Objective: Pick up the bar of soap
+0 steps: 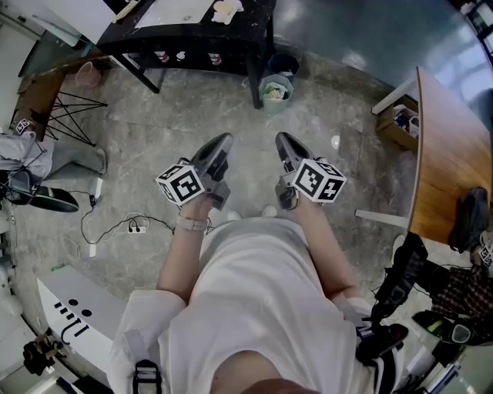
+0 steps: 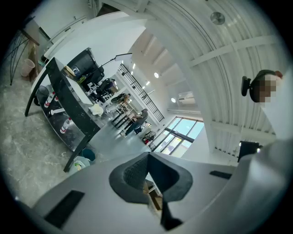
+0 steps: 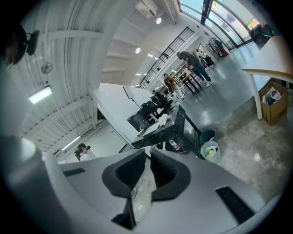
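I stand on a grey stone floor and hold both grippers level in front of me. My left gripper (image 1: 219, 143) and right gripper (image 1: 283, 139) point toward a black table (image 1: 192, 32) some way ahead. On its top lies a pale cream lump (image 1: 226, 9), possibly the soap; it is too small to tell. The lump shows again in the right gripper view (image 3: 163, 119) and the left gripper view (image 2: 96, 109). The left gripper (image 2: 147, 157) has its jaws together with nothing between them. The right gripper (image 3: 148, 153) is also shut and holds nothing.
A small waste bin (image 1: 275, 91) stands by the black table's leg. Bottles (image 1: 181, 56) sit on its lower shelf. A wooden table (image 1: 443, 154) and a cardboard box (image 1: 399, 123) are at the right. Cables (image 1: 131, 225) lie on the floor at the left.
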The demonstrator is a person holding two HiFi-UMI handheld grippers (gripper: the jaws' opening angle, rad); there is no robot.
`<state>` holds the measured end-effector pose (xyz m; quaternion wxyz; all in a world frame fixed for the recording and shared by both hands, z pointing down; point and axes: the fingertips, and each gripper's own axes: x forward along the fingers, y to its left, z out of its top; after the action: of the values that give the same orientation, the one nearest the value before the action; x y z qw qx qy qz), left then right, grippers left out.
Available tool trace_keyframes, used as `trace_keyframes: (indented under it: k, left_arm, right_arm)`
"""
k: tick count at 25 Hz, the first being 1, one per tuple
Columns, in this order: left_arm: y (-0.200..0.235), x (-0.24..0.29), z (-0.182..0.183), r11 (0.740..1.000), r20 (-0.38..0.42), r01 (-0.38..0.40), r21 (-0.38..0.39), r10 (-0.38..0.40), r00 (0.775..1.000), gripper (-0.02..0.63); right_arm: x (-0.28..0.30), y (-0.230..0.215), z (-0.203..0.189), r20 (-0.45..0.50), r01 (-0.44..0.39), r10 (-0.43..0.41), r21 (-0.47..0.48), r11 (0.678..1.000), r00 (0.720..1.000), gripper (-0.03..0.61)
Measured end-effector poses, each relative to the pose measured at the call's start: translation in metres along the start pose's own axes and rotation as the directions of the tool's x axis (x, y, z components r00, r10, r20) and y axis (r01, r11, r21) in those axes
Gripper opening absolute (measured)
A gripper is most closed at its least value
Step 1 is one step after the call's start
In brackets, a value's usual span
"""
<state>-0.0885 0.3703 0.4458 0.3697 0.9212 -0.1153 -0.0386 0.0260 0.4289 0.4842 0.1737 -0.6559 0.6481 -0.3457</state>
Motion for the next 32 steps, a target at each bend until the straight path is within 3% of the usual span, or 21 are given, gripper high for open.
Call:
trace_keyframes:
  k: [10,25,32]
  left_arm:
    - [-0.011,0.014,-0.030,0.999,0.017,-0.041,-0.007,0.041,0.999,0.008]
    - [0.000,0.020,-0.003,0.998,0.057,-0.058,0.005,0.057,0.997,0.007]
    - [0.030,0.051,0.005,0.999,0.052,-0.051,-0.012,0.052,0.997,0.006]
  right_arm:
    - [-0.028,-0.040,0.010,0.008,0.002,-0.003,0.021,1.000,1.000,0.051]
    - [-0.016,-0.044,0.029,0.026,0.004,-0.004,0.008,1.000,1.000,0.051]
    - [0.016,-0.070,0.045,0.032,0.023,-0.024,0.014,1.000,0.999,0.051]
